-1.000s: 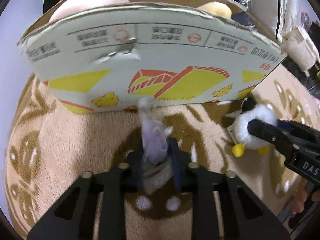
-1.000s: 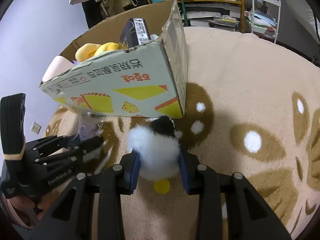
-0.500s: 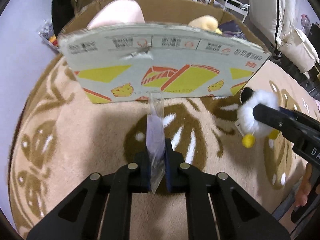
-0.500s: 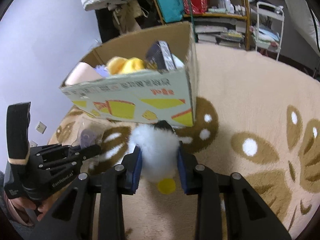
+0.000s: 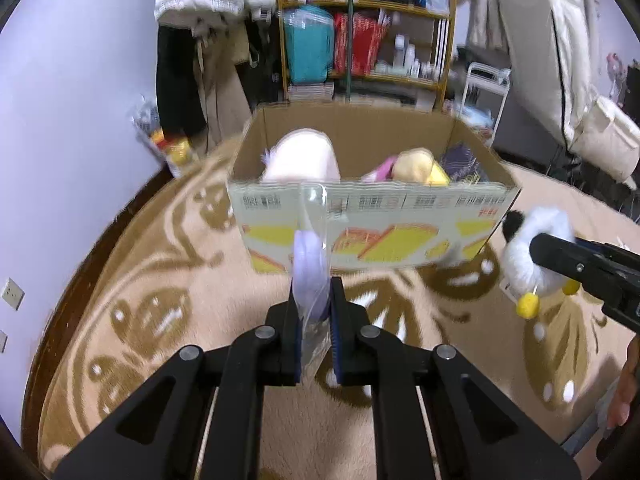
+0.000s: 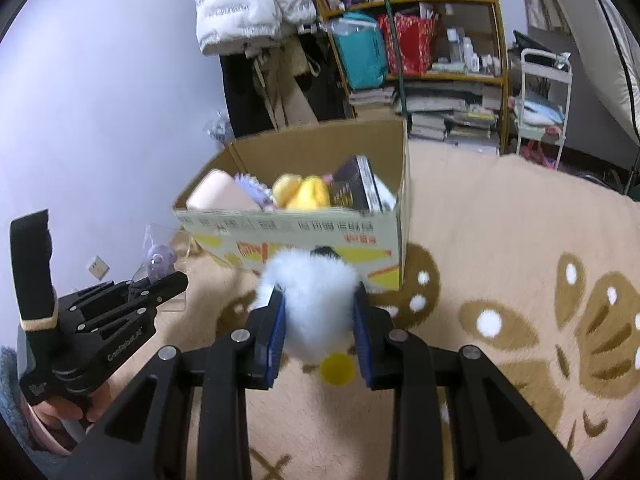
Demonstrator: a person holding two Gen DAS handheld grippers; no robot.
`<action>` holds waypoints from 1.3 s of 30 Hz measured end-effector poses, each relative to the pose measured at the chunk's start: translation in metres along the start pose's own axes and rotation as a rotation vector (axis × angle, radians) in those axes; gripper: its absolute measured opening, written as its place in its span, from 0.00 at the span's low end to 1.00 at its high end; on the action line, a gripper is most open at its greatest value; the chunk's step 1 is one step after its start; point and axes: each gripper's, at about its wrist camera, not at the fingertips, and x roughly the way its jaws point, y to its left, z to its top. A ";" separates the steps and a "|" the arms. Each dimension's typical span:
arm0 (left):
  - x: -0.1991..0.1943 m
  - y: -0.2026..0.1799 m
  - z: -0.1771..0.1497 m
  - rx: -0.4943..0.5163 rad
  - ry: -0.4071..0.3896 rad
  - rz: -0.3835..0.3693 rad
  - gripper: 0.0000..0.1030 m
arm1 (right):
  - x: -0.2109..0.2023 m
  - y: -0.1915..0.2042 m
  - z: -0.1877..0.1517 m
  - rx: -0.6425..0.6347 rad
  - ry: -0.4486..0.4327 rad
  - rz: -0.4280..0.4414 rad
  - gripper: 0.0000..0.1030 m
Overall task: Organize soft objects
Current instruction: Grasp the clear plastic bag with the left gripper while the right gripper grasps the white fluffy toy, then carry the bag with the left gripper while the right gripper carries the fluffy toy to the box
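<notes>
I have a small lavender soft toy sealed in a clear plastic bag [image 5: 310, 268] pinched flat in my left claw [image 5: 314, 300], its blue pads pressed together on the bag; the jaws have just been closing on it. The bag stands up edge-on between the pads, clear of the rug, just in front of the near wall of the cardboard box [image 5: 372, 224]. From the right wrist view the same bag [image 6: 158, 260] sits at the tip of the left claw [image 6: 168, 284], to the left of the box.

My right claw [image 6: 318, 312] is clamped on a fluffy white plush [image 6: 308, 300] with a black head end and round yellow feet; its jaws have just been closing too, and the fur bulges between the pads. In the left wrist view that plush [image 5: 532, 248] hangs at the right, beside the box's near right corner, off the floor.

The box [image 6: 304, 232] is open at the top, with yellow and orange print on its near wall. Inside it I see a pale pink plush [image 5: 300, 156] at the left, a yellow plush [image 6: 300, 192] in the middle and a dark boxed item [image 6: 356, 188] at the right.

Everything sits over a beige rug [image 6: 500, 260] with brown leaf shapes. Beyond the box stands a crowded wooden shelf [image 6: 440, 40], with a white puffy jacket [image 6: 248, 4] hanging to its left.
</notes>
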 end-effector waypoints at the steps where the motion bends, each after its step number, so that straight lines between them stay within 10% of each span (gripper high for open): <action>1: -0.003 0.001 0.002 -0.002 -0.020 -0.007 0.10 | -0.003 0.001 0.003 -0.001 -0.012 0.000 0.31; 11: -0.024 -0.004 0.035 0.049 -0.159 -0.008 0.10 | -0.026 0.006 0.043 -0.016 -0.141 -0.011 0.25; 13: -0.021 -0.005 0.040 0.053 -0.161 0.003 0.10 | -0.018 0.003 0.048 -0.012 -0.115 0.000 0.08; 18: -0.022 -0.002 0.051 0.037 -0.176 -0.014 0.10 | 0.004 -0.002 0.037 0.016 -0.028 0.051 0.08; 27: -0.025 -0.002 0.053 0.059 -0.195 0.012 0.10 | 0.046 -0.002 -0.002 -0.015 0.157 0.025 0.35; 39: -0.023 0.010 0.050 0.031 -0.184 0.023 0.10 | 0.088 -0.001 -0.029 -0.101 0.330 -0.087 0.36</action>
